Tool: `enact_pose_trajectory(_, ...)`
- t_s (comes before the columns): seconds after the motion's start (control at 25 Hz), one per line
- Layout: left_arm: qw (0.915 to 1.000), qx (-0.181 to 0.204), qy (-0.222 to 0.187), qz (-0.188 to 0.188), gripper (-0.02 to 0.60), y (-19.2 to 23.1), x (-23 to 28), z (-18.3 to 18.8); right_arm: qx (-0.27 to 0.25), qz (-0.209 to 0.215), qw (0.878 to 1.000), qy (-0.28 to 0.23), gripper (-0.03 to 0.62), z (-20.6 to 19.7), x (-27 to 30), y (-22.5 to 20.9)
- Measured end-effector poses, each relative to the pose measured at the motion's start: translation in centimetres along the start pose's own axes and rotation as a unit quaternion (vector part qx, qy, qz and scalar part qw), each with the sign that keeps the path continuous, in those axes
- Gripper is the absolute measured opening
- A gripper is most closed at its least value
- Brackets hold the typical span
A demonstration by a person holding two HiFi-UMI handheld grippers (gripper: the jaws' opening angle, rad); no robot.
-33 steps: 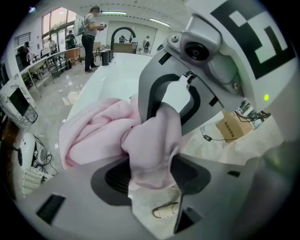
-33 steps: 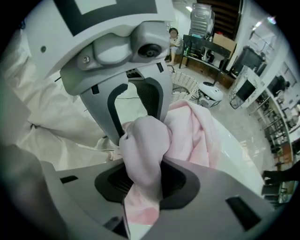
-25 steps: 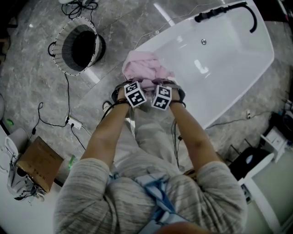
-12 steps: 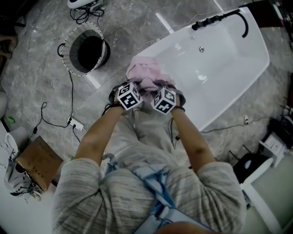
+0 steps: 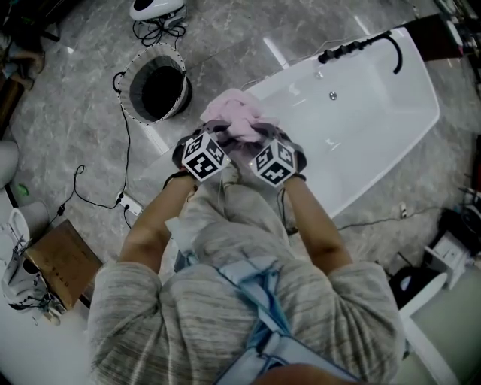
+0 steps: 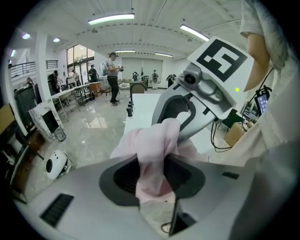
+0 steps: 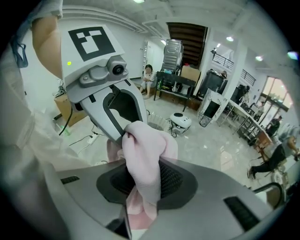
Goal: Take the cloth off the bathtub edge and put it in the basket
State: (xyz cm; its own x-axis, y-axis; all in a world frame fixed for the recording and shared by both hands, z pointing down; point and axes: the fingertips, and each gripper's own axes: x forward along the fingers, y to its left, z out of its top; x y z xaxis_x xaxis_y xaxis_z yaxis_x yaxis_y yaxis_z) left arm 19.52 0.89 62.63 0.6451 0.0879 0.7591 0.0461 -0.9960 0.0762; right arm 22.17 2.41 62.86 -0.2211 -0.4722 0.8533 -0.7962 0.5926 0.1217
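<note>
Grey marble floor (image 5: 68, 113) all round, glossy under the lights. Back and to the left of the jaws, a white power strip (image 5: 129, 203) lies flat, with a black cable (image 5: 125, 143) snaking forward from it. Further back-left sits a cardboard box (image 5: 56, 259). Well ahead and left of the jaws, a white round machine (image 5: 156, 9) is on the floor. Beyond the left jaws a person (image 6: 112, 70) stands by long tables (image 6: 77, 91), and beyond the right jaws another person (image 7: 148, 77) is seated.
</note>
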Motion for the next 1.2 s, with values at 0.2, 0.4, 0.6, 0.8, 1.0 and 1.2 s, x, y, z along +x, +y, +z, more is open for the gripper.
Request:
enact_pose_trajectory(0.2, 0.9992, 0.002, -0.015, 0.037, 0.155, 1.9, -4.4, 1.9, -0.003, -0.023, 0.999, -0.034, 0.118, 4.5, -2.4, -1.0)
enact_pose_trajectory(0.4, 0.9978, 0.006, -0.013, 0.065, 0.155, 3.1, -8.1, 2.7, -0.013, -0.027, 0.998, -0.062, 0.118, 8.0, -3.8, -0.9)
enact_pose_trajectory(0.6, 0.9956, -0.002, -0.011, 0.093, 0.155, 4.0, -11.2, 3.2, -0.033, -0.024, 0.995, -0.095, 0.118, 11.2, -5.0, -1.0)
enact_pose_trajectory(0.8, 0.9916, -0.017, -0.007, 0.128, 0.155, 5.6, -14.4, 2.8, -0.060, -0.017, 0.991, -0.119, 0.118, 14.9, -5.3, -0.7)
enact_pose_trajectory(1.0, 0.9879, -0.040, -0.016, 0.149, 0.155, 7.8, -17.3, 1.6, -0.089, -0.011, 0.988, -0.124, 0.118, 18.7, -4.6, -0.2)
enact_pose_trajectory(1.2, 0.9845, -0.042, -0.025, 0.169, 0.155, 12.0, -20.8, 0.3, -0.109, -0.010, 0.984, -0.140, 0.118, 24.4, -3.1, -0.6)
